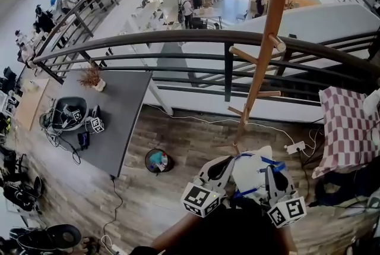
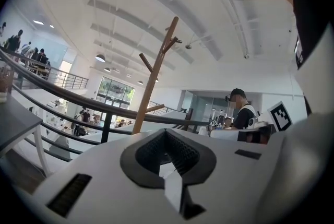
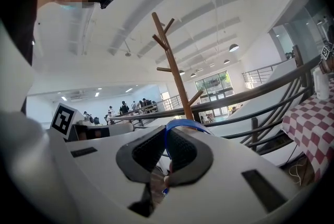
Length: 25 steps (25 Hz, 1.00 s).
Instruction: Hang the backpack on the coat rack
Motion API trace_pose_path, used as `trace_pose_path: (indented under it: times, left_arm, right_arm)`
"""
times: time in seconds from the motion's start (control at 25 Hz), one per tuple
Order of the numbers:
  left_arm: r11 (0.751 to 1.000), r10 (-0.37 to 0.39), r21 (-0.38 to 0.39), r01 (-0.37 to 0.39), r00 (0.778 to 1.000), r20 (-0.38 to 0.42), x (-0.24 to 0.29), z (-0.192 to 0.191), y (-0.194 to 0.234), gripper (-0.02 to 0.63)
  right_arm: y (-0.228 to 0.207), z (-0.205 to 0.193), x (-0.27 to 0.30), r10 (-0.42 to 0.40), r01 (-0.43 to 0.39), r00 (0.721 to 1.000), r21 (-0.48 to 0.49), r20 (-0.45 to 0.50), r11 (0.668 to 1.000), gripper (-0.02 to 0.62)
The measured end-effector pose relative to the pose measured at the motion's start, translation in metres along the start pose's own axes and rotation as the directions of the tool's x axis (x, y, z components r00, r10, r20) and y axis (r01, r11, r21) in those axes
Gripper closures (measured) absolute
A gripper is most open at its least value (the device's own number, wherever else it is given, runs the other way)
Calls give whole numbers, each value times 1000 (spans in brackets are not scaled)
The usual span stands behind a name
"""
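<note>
The wooden coat rack [image 1: 268, 34] stands just ahead by the railing, with pegs at several heights; it also rises beyond the jaws in the left gripper view [image 2: 156, 77] and the right gripper view [image 3: 172, 71]. The white backpack [image 1: 250, 173] with blue straps hangs low in the head view, between both grippers and short of the rack's foot. My left gripper [image 1: 227, 162] is shut, with a strip of white backpack fabric [image 2: 170, 178] pinched between its pads. My right gripper [image 1: 274, 168] is shut on the blue strap [image 3: 181, 124], which loops over its fingertips.
A dark metal railing [image 1: 178, 40] runs behind the rack, with a drop to a lower floor beyond. A grey table [image 1: 116, 111] with gear stands left. A checkered cloth [image 1: 347, 123] is at right. A power strip [image 1: 295, 147] and a round device [image 1: 159, 160] lie on the wood floor.
</note>
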State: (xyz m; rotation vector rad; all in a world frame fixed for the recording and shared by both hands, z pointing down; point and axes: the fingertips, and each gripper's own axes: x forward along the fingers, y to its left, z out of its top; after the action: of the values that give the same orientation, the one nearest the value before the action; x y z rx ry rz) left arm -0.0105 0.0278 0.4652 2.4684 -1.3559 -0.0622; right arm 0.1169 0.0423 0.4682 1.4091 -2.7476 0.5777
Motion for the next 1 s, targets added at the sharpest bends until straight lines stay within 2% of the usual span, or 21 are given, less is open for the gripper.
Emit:
trace_pose_path:
  times: [0.48, 0.76, 1.0]
  left_arm:
    - [997, 74, -2, -74, 997, 16, 57, 8, 0, 598]
    - [990, 140, -2, -140, 990, 19, 70, 16, 2, 598]
    - [984, 175, -25, -175, 985, -13, 77, 4, 3, 598]
  right_arm:
    - [-39, 25, 30, 96, -96, 995, -11, 11, 995, 575]
    - [-57, 35, 45, 159, -159, 987, -1, 1, 987, 575]
    - [-71, 34, 56, 174, -174, 984, 7, -21, 985, 575]
